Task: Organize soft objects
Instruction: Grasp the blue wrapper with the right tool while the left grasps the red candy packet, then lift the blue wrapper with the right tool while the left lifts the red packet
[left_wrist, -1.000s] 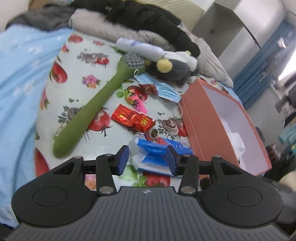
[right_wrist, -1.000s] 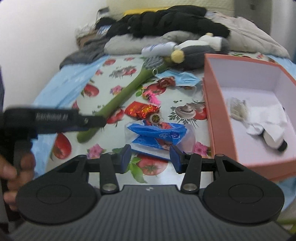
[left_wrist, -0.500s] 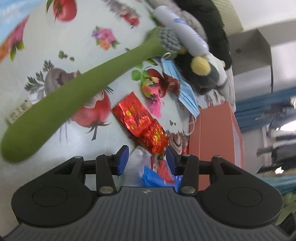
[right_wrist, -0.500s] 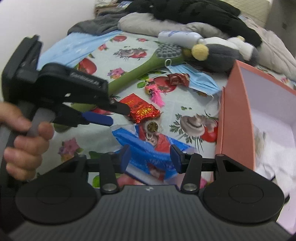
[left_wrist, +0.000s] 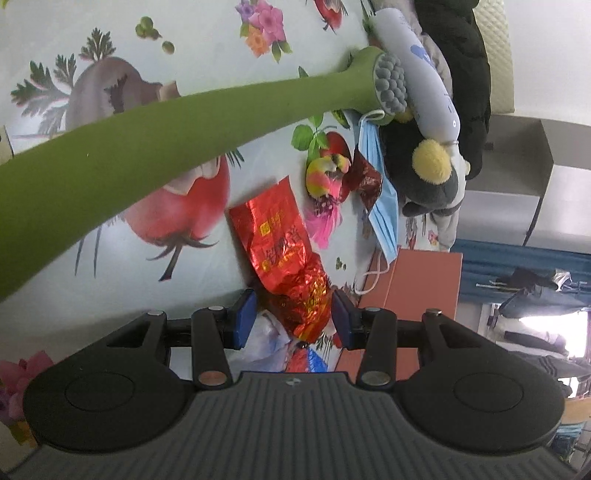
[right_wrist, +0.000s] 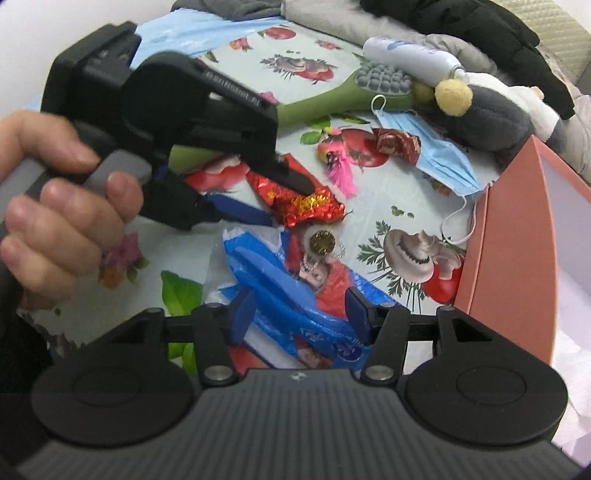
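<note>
The foil packet (right_wrist: 303, 205) lies just behind the plastic bag (right_wrist: 291, 295), with the long brush (left_wrist: 147, 147) to its left and the box (right_wrist: 517, 258) to its right. The face mask (right_wrist: 439, 155) rests before the plush toy (right_wrist: 491, 114).

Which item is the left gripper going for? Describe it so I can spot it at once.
Start at the long green brush lying across the flowered cloth. Just below its handle lies a crinkled red foil packet, with the left gripper open around its lower end. Unlike the blue plastic pack beside it, it is shiny red with gold print.
</note>
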